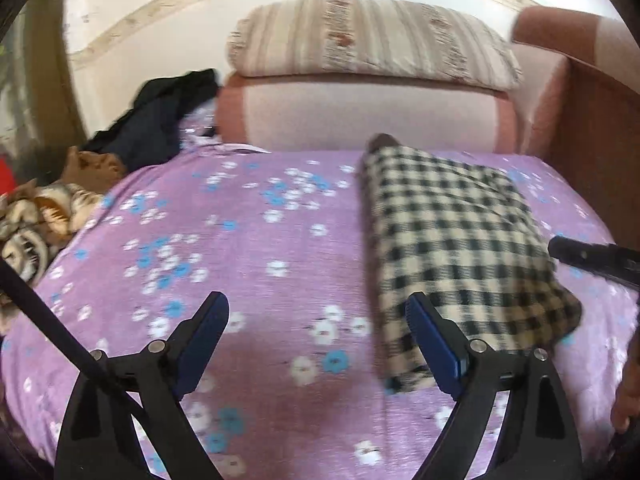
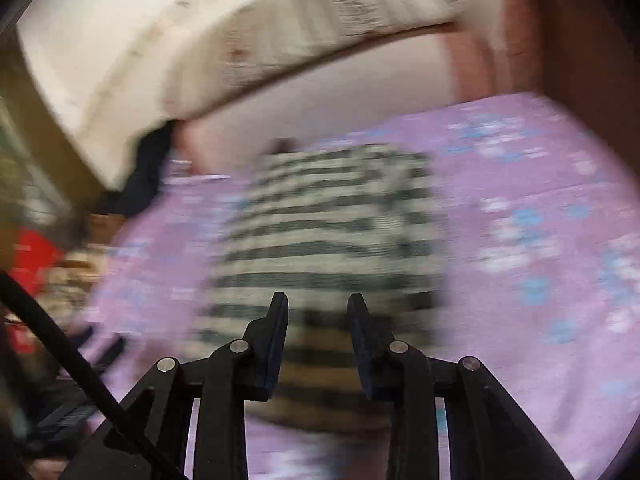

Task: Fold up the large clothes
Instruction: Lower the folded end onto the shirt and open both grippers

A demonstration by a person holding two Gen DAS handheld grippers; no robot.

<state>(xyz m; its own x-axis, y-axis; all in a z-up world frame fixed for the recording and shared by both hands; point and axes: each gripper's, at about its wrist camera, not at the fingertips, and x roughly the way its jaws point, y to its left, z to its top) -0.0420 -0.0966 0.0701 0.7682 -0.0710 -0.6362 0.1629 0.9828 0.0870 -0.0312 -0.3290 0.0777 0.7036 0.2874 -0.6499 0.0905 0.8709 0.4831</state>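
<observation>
A folded black-and-cream checked garment [image 1: 452,248] lies on the purple flowered bedsheet [image 1: 240,240], right of centre. My left gripper [image 1: 316,312] is open and empty above the sheet, its right finger over the garment's near left edge. In the blurred right wrist view the garment [image 2: 328,220] lies straight ahead. My right gripper [image 2: 318,304] is partly open with nothing between the fingers, over the garment's near edge. One right finger [image 1: 580,256] shows at the right edge of the left view.
A striped pillow [image 1: 372,40] lies on the pink sofa back [image 1: 360,116]. A dark garment [image 1: 160,116], a brown one [image 1: 96,168] and a patterned blanket [image 1: 36,216] are heaped at the left. A brown armrest [image 1: 592,128] stands at the right.
</observation>
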